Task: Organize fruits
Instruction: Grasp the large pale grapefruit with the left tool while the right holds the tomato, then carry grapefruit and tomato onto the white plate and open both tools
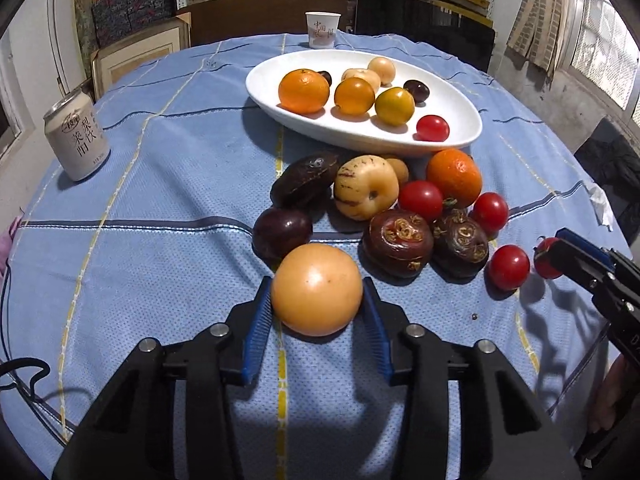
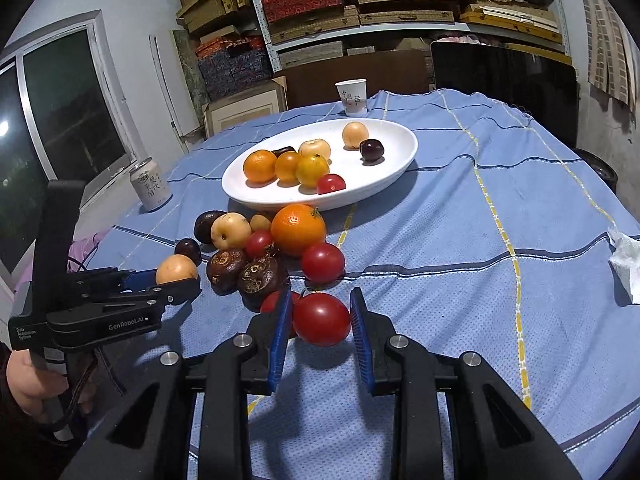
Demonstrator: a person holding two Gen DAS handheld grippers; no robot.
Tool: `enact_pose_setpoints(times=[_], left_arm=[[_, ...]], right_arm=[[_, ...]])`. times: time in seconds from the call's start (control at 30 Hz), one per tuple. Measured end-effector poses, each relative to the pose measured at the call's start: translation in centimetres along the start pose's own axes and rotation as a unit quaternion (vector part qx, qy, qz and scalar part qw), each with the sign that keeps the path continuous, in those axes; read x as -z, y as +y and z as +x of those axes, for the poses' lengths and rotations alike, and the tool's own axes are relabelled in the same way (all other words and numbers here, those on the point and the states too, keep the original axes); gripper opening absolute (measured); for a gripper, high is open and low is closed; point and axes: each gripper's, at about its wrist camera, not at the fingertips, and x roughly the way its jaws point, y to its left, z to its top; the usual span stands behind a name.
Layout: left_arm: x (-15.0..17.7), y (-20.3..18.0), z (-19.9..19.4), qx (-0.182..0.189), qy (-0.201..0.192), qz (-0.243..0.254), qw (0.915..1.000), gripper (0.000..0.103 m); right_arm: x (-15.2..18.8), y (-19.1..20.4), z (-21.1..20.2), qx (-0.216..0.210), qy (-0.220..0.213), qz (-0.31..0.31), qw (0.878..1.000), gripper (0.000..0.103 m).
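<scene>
My left gripper [image 1: 317,286] is shut on a pale orange round fruit [image 1: 317,290], low over the blue cloth; the right wrist view shows this fruit [image 2: 176,269] held at the left. My right gripper [image 2: 320,300] is shut on a red tomato [image 2: 321,319], and its fingers [image 1: 576,258] enter the left wrist view from the right. Between them lies a pile of loose fruit [image 1: 380,208]: an orange [image 1: 454,178], tomatoes, dark brown fruits, a plum and a pale yellow one. Behind it a white oval plate [image 1: 360,140] holds several oranges, a tomato and small fruits.
A drink can [image 1: 76,138] stands at the table's left edge. A paper cup [image 1: 322,30] stands at the far edge behind the plate. A crumpled tissue [image 2: 628,264] lies at the right. A black cable [image 1: 24,376] runs along the near left. Shelves with boxes fill the back wall.
</scene>
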Motion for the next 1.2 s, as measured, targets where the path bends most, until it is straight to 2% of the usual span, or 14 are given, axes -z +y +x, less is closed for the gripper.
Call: enact_pose_setpoints(times=[0.33, 0.5, 1.2], left_arm=[[-0.1, -0.5, 0.1, -0.012, 0.003, 0.01, 0.9999, 0.043], [-0.1, -0.3, 0.0, -0.007, -0.001, 0.004, 1.0, 0.042], [0.2, 0.9, -1.9, 0.006, -0.047, -0.021, 0.9987, 0.042]], right_arm=[[0.0, -0.1, 0.0, 0.0, -0.001, -0.001, 1.0, 0.03], [0.0, -0.1, 0.0, 0.0, 0.001, 0.0, 1.0, 0.03], [0.0, -0.3, 0.0, 0.002, 0.0, 0.002, 1.0, 0.03]])
